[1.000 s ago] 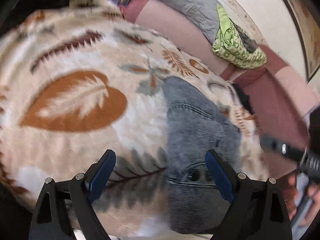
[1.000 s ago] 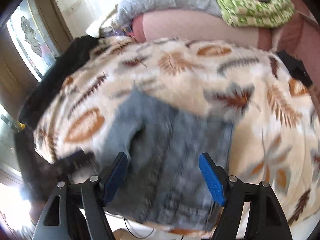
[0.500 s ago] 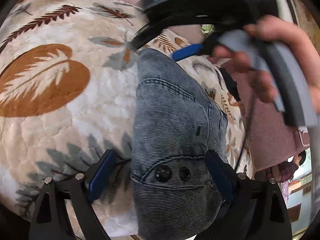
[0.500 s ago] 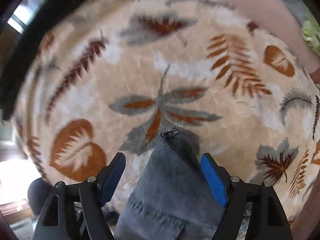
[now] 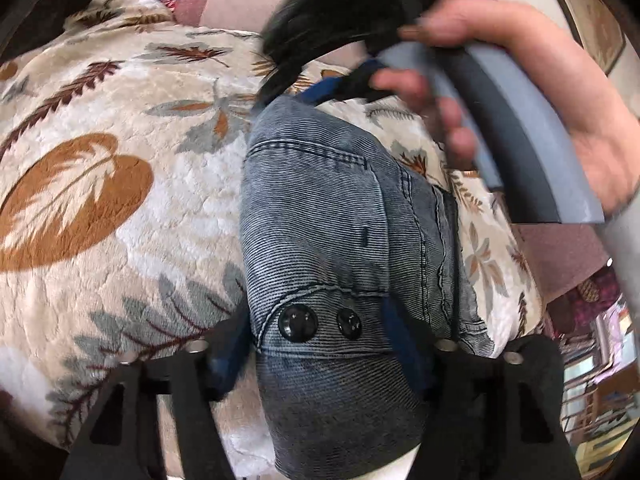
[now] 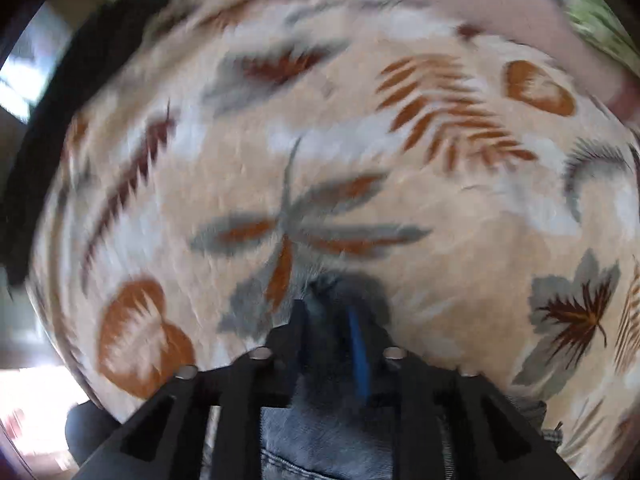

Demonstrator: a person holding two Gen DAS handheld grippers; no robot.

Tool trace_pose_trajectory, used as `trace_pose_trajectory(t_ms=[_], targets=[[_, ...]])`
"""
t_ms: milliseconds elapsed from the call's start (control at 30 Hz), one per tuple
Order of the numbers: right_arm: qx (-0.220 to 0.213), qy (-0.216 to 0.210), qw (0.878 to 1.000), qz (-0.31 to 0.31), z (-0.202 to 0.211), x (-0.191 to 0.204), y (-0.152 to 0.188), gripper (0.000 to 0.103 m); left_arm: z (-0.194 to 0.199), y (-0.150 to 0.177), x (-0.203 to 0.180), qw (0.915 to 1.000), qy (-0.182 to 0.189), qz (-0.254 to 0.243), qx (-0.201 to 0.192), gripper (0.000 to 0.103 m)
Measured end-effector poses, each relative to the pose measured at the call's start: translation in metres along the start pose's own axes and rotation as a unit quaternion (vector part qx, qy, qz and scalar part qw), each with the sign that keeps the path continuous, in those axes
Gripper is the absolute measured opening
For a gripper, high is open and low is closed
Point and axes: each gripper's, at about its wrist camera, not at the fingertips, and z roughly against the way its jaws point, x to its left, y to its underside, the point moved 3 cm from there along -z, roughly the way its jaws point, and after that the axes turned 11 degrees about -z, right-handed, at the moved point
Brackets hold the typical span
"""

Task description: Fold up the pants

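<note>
Leaf-patterned blanket before pink sofa back

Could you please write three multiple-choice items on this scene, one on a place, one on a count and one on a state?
1. Where do the denim pants lie?
A. on a leaf-print blanket
B. on a bare wooden floor
C. in a basket

2. How many dark buttons show on the waistband?
A. none
B. two
C. five

3. What sits between the right gripper's fingers?
A. nothing
B. a green cloth
C. the far tip of the pants

Answers:
1 A: the leaf-print blanket surrounds the denim.
2 B: two dark buttons sit side by side near the left gripper.
3 C: its jaws are closing with the denim tip between them.
</note>
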Motion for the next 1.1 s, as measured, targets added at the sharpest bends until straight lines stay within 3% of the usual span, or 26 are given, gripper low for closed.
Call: trace_pose_trajectory(t_ms=[67,267,367,433,567,633,833,1100], targets=[[-0.025,-0.017,1.0,-0.005,0.028,-0.015,0.008,0.047,0.006,0.003,0.002,0.9998,0.013,0.01,-0.006,0.08],[-0.052,-0.081,0.995,-0.036,0.088,-0.068,0.062,0.058,0.03,-0.001,0.011,0.998,0.018,0.022,-0.056,0.081],[-0.01,-0.098,0.992,-0.075,0.056,-0.105,0.096,0.067,0.027,0.001,0.025,0.9984,0.019,0.037,-0.04,0.082],[0.043,-0.058,0.992,-0.106,0.016,-0.136,0.112,0.067,0.009,0.006,0.024,0.9992,0.019,0.034,0.006,0.082],[-0.038,-0.162,0.975,-0.146,0.06,-0.16,0.118,0.068,0.026,0.0,0.014,0.9998,-0.001,-0.002,-0.021,0.083],[-0.06,-0.164,0.972,-0.16,0.077,-0.177,0.126,0.073,0.035,-0.007,0.016,0.9993,0.005,0.006,-0.036,0.083],[0.006,-0.212,0.952,-0.221,0.042,-0.227,0.153,0.074,0.019,-0.028,0.037,0.9943,0.087,0.061,-0.005,0.084],[0.024,-0.291,0.927,-0.234,0.015,-0.225,0.148,0.074,-0.026,-0.038,0.037,0.9874,0.115,0.095,0.052,0.084]])
